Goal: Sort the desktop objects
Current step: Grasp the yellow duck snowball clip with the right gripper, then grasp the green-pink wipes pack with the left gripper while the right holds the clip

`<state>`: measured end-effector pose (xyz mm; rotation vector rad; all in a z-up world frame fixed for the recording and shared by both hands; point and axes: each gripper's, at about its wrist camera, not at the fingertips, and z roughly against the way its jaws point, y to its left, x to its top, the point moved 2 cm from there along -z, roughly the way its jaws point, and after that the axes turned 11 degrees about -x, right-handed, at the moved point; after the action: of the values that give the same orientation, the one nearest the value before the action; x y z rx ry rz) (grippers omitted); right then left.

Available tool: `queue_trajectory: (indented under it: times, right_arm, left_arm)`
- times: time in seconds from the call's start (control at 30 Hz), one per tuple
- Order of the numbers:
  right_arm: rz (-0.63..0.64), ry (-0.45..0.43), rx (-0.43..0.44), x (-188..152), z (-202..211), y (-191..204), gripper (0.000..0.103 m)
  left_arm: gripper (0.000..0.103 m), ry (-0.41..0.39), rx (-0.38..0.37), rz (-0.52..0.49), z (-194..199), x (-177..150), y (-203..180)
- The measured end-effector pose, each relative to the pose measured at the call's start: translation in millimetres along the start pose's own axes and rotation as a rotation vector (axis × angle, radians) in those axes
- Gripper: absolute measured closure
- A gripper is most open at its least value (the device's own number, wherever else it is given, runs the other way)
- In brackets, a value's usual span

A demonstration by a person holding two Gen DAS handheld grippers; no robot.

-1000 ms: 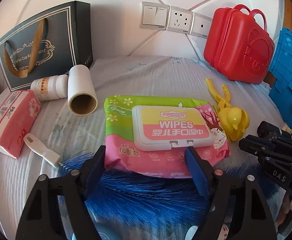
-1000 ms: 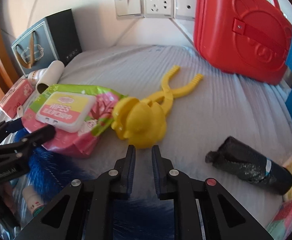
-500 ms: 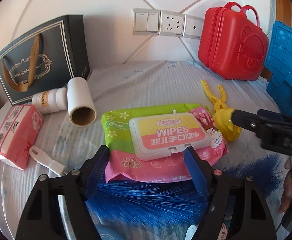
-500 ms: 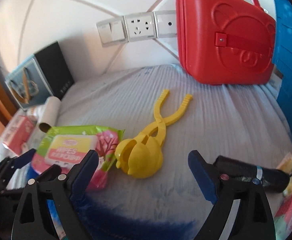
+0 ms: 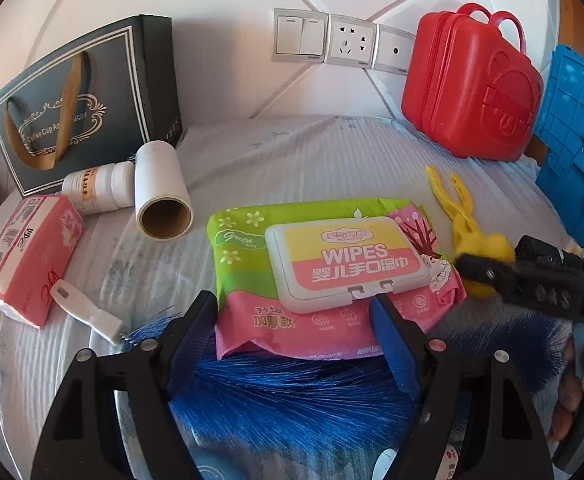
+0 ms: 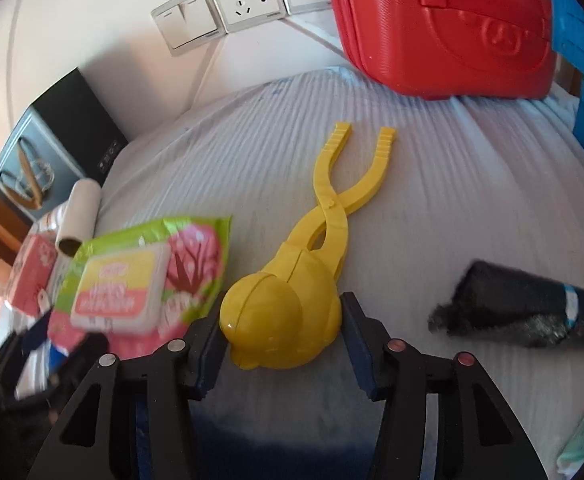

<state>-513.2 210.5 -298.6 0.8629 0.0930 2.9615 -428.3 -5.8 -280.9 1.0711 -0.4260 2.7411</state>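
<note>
Yellow duck-shaped snowball clamp (image 6: 280, 320) lies on the white ribbed cloth (image 6: 431, 200), head toward the camera, handles pointing at the red case (image 6: 451, 28) against the wall; right gripper (image 6: 282, 338) straddles the duck head, jaws closing, left pad looks to be touching it, right pad just clear, so no grip yet; wipes pack (image 5: 327, 276) lies just left of the clamp, partly on a blue feather duster (image 5: 292, 392); left gripper (image 5: 295, 324) hovers at the pack's near edge, jaws wide apart, nothing clamped; black rolled bag (image 6: 523, 312) right of the clamp; lint roll (image 5: 162, 196), white bottle (image 5: 96, 192), pink tissue pack (image 5: 24, 256) and dark gift bag (image 5: 84, 100) at far left; blue crate (image 5: 571, 120) at right.
</note>
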Motion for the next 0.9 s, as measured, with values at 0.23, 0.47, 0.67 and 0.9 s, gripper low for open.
queue_trajectory:
  times: [0.23,0.47,0.67,0.9]
  right_arm:
    - [0.040,0.040,0.020,-43.4,32.2,-19.1,0.051]
    - [0.093,0.056,0.034,-82.5,60.6,-25.4,0.051]
    - [0.103,0.045,0.019,-90.4,69.3,-27.3,0.051]
    - [0.099,0.035,0.024,-98.3,80.3,-40.5,0.051]
  left_arm:
    - [0.025,0.004,-0.010,0.006,-0.7,-1.5,-2.1]
    - [0.017,0.050,-0.078,-0.059,-2.8,-11.3,-18.3]
    - [0.017,0.068,-0.166,-0.203,12.9,-26.7,-66.5]
    - [0.017,0.007,-0.074,-0.182,27.4,-3.9,-43.3]
